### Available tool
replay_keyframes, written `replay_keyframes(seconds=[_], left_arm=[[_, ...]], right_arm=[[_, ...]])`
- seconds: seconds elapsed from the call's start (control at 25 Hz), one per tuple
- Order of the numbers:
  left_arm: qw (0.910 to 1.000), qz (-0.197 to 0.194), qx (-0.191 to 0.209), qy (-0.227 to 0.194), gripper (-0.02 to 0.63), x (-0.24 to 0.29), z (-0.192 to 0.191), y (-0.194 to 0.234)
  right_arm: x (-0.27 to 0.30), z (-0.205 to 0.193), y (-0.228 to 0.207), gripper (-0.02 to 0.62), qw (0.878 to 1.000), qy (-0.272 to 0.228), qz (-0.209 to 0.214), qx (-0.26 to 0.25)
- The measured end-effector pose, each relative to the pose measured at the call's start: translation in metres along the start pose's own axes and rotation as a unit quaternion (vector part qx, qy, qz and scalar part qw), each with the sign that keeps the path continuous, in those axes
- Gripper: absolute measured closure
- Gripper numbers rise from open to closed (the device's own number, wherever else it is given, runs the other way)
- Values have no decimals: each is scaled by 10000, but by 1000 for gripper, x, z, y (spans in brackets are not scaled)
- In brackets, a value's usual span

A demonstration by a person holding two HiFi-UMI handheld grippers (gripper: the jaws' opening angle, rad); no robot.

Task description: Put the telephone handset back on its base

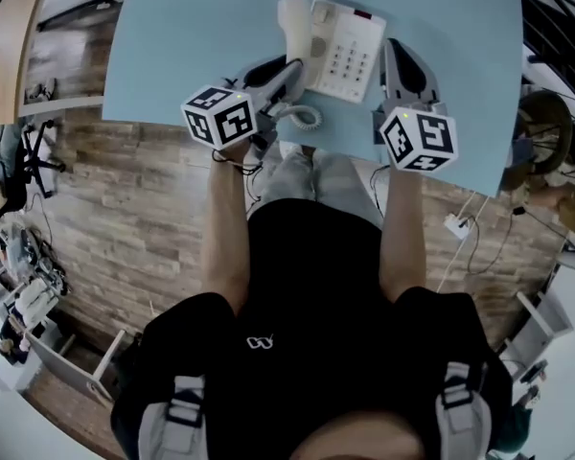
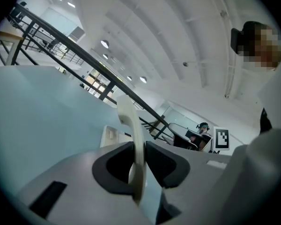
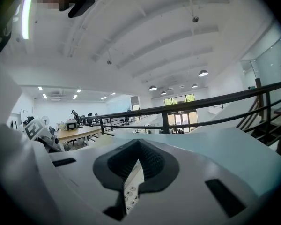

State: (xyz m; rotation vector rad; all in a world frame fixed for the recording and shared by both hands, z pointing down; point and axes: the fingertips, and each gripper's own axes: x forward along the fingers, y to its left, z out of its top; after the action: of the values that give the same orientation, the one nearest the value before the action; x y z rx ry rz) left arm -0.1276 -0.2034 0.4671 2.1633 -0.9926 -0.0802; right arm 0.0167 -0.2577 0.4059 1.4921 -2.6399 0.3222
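The cream telephone handset (image 1: pixel 294 27) stands edge-on at the left side of the white keypad base (image 1: pixel 347 57) on the light blue table (image 1: pixel 172 56). My left gripper (image 1: pixel 286 73) is shut on the handset's near end. In the left gripper view both dark pads press the handset (image 2: pixel 131 125) inside my left gripper (image 2: pixel 139 149), and the base (image 2: pixel 110 136) lies beyond to the left. Whether the handset touches the cradle I cannot tell. My right gripper (image 1: pixel 395 48) rests by the base's right edge, shut and empty. Through my right gripper (image 3: pixel 139 146) some keypad buttons (image 3: pixel 131 191) show.
The coiled cord (image 1: pixel 305 116) lies on the table in front of the base, near the front edge. Below the table is wood flooring (image 1: pixel 125 190), with a white adapter and cable (image 1: pixel 457 225) at the right. Far off, a person (image 2: pixel 203 130) sits at a desk.
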Motion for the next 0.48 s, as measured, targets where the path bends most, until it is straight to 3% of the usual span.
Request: replay_keyframes(seconds=[0.28, 0.48], left_arm=[[9959, -331, -666, 507, 526, 42, -22, 26], [9918, -526, -746, 892, 526, 67, -33, 32]], right_arm=[[-8, -12, -27, 600, 9996, 185, -210, 108], [-9, -17, -40, 600, 9992, 223, -271, 197]])
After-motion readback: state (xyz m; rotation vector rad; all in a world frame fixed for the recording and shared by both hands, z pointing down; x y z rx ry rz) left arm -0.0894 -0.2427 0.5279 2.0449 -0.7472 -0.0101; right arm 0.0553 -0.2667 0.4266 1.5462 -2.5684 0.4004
